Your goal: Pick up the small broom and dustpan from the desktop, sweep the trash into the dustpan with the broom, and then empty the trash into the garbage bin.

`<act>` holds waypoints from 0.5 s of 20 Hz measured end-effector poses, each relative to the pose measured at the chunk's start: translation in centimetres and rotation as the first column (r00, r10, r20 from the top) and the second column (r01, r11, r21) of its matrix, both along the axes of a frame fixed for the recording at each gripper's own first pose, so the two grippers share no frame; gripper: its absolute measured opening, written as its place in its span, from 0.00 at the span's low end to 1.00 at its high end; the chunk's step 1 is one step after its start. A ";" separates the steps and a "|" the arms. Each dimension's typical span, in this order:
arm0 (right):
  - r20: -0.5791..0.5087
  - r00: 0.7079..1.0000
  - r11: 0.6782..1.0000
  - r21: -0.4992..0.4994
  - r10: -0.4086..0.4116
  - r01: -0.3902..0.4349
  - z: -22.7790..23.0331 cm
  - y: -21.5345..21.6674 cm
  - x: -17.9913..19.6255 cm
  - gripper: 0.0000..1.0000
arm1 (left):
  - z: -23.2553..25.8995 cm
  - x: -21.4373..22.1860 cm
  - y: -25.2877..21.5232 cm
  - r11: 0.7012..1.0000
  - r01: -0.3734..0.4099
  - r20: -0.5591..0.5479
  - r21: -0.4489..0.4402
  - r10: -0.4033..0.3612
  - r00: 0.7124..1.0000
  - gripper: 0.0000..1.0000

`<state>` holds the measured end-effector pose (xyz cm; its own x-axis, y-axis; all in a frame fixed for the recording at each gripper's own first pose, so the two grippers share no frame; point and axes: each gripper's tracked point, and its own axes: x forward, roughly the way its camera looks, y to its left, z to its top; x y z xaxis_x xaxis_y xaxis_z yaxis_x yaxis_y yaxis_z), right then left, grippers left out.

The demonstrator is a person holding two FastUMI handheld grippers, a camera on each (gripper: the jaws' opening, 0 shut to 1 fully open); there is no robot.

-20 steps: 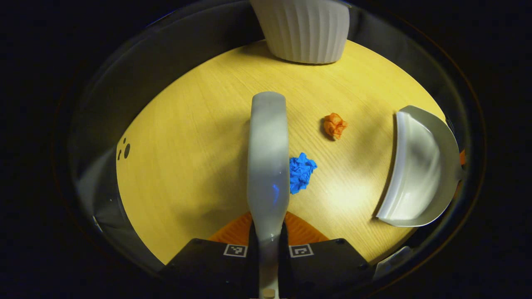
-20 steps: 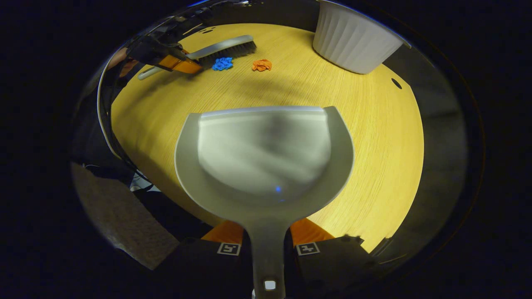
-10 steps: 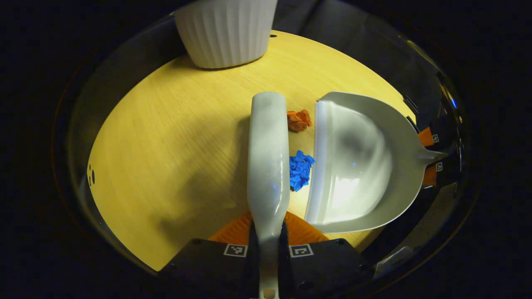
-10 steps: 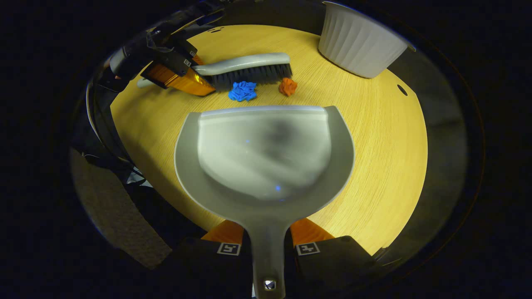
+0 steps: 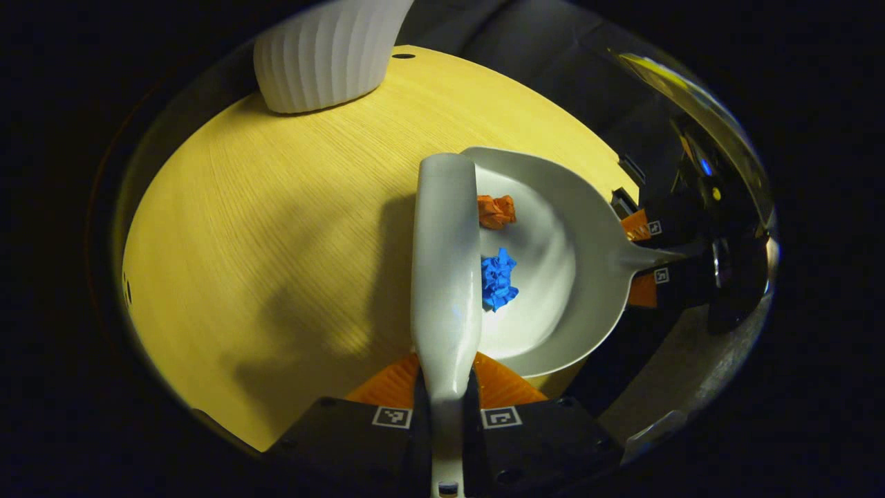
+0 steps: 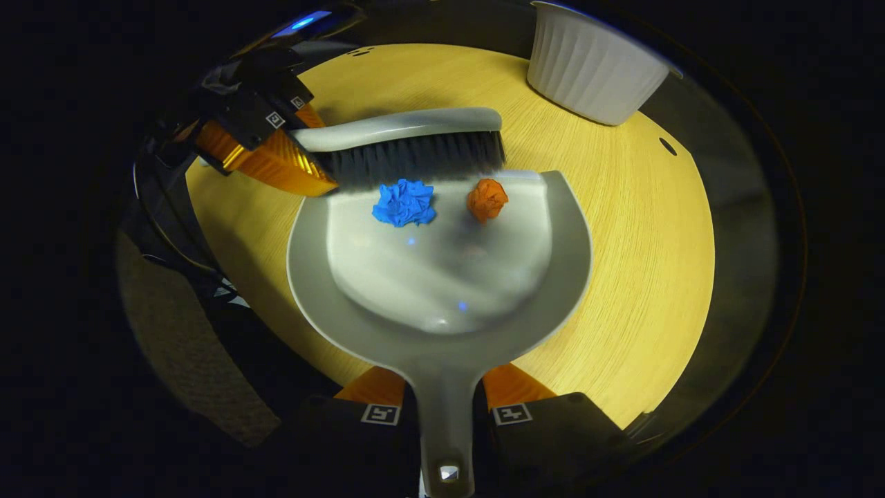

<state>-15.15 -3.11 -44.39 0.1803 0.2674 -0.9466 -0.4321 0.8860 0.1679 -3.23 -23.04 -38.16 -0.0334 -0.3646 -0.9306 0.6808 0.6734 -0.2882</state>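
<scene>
Now both scraps inside the dustpan (image 6: 442, 277), mid-frame: blue paper wad (image 6: 404, 204), orange paper wad (image 6: 487, 199). Left gripper (image 5: 446, 387) clamped on broom (image 6: 408, 142); right gripper (image 6: 442, 398) clamped on dustpan handle.

Both views close, facing, sharing dustpan (image 5: 553, 277)

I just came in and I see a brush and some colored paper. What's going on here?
Someone is cleaning up a desk with two handheld claws. The left claw grips a small broom, and the right claw grips a dustpan. A blue paper wad and an orange paper wad sit inside the dustpan near its front edge, with the broom's bristles right behind them. The white ribbed garbage bin stands at the far side of the desk, and the trash has not been tipped into it yet.
</scene>
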 end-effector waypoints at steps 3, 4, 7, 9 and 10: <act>0.032 0.999 0.999 0.008 -0.039 0.039 0.0 -0.3 -0.5 0.33 | 1.9 0.4 0.1 0.998 -0.052 0.043 -0.023 0.053 0.998 0.22; 0.039 0.997 0.998 0.010 -0.060 0.060 0.2 -0.2 -0.7 0.33 | 2.6 0.9 0.7 0.995 -0.093 0.067 -0.028 0.094 0.993 0.22; 0.060 0.988 0.990 0.014 -0.139 0.138 1.7 -0.5 -0.9 0.33 | 3.1 2.2 3.7 0.977 -0.214 0.139 0.005 0.211 0.968 0.19; 0.055 0.977 0.978 0.015 -0.208 0.207 3.9 -1.1 -1.2 0.33 | 3.2 2.4 6.5 0.957 -0.289 0.149 0.027 0.282 0.948 0.22; 0.053 0.967 0.969 0.015 -0.248 0.247 5.3 -1.5 -1.1 0.33 | 3.0 2.0 7.4 0.947 -0.321 0.135 0.027 0.315 0.940 0.22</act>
